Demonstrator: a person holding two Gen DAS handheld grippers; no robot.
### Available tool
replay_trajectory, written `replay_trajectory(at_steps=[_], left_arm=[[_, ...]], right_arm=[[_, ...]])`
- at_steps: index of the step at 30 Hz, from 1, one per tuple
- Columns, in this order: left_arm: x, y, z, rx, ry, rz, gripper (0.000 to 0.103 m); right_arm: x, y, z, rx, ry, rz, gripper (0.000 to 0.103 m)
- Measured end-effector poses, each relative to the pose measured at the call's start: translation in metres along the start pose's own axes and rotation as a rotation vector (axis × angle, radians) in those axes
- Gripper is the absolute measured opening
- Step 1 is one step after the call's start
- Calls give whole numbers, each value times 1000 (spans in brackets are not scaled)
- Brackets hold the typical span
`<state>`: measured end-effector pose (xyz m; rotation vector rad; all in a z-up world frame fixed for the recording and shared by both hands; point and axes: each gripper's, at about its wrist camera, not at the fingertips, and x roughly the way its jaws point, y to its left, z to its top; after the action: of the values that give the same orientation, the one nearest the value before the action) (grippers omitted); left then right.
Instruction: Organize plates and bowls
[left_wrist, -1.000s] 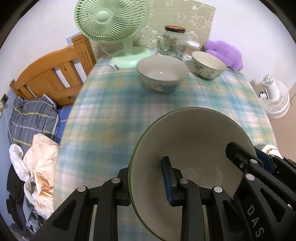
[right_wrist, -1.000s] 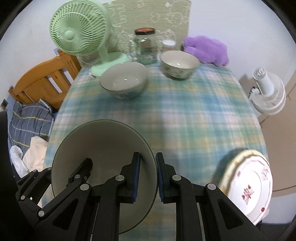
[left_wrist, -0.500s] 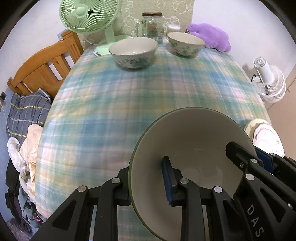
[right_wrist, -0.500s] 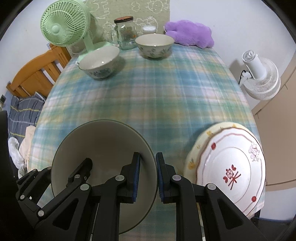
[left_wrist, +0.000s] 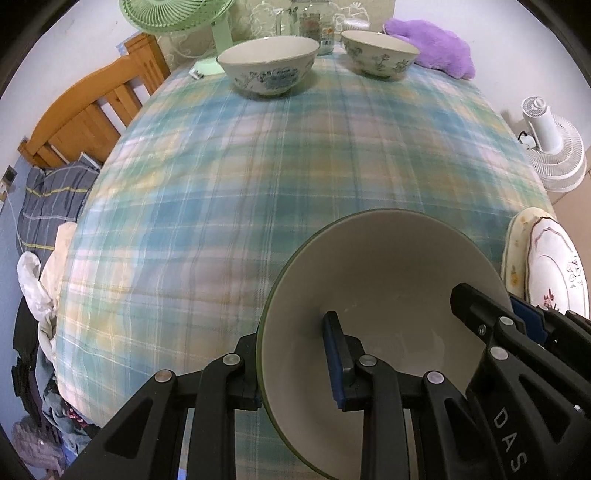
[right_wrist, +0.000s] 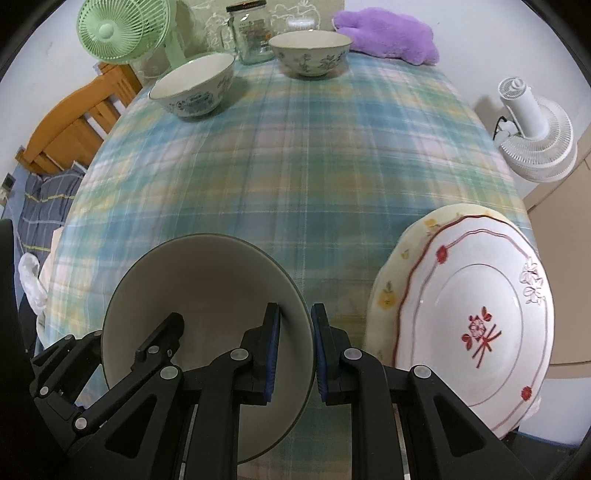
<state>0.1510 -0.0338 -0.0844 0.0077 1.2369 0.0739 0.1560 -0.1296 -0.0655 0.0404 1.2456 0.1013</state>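
Observation:
A plain grey-green bowl (left_wrist: 388, 280) is held by both grippers above the near edge of the table. My left gripper (left_wrist: 291, 365) is shut on its left rim; my right gripper (right_wrist: 295, 343) is shut on its right rim, and the bowl shows in the right wrist view too (right_wrist: 199, 295). Two stacked plates, a white one with red flowers (right_wrist: 476, 325) on a yellowish one (right_wrist: 410, 254), lie at the table's near right corner. Two patterned bowls stand at the far end: a blue-patterned one (left_wrist: 267, 64) on the left, a floral one (left_wrist: 380, 51) on the right.
The table has a blue-green plaid cloth (left_wrist: 295, 155). At its far end are a green fan (right_wrist: 122, 29), a glass jar (right_wrist: 251, 33) and a purple plush (right_wrist: 388, 31). A wooden bed frame (left_wrist: 92, 107) is left, a white floor fan (right_wrist: 532, 133) right.
Both grippers, still holding the bowl, have pulled back and dropped lower toward the near edge. The far bowls look further away and the stacked plates have come into fuller view at right.

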Motion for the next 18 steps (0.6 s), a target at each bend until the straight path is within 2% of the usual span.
replay_trajectory(at_steps=[3, 8, 12, 14, 15, 16, 18], left_arm=[[1, 1, 4, -7, -19, -2, 25], [1, 2, 3, -7, -20, -12, 26], [0, 0, 1, -12, -17, -25, 39], [-2, 0, 1, -13, -21, -17, 44], [-3, 0, 0, -18, -26, -20, 51], [-5, 0, -1, -22, -31, -19, 53], [-10, -1, -1, -26, -48, -20, 60]], right_arm=[[-1, 2, 3, -6, -32, -6, 20], [0, 3, 6, -8, -35, -7, 22], [1, 1, 4, -19, -19, 9, 24], [2, 1, 3, -27, -15, 33, 32], [1, 2, 3, -34, -19, 28, 36], [-1, 2, 3, -43, -26, 19, 46], [-5, 3, 4, -60, -42, -5, 52]])
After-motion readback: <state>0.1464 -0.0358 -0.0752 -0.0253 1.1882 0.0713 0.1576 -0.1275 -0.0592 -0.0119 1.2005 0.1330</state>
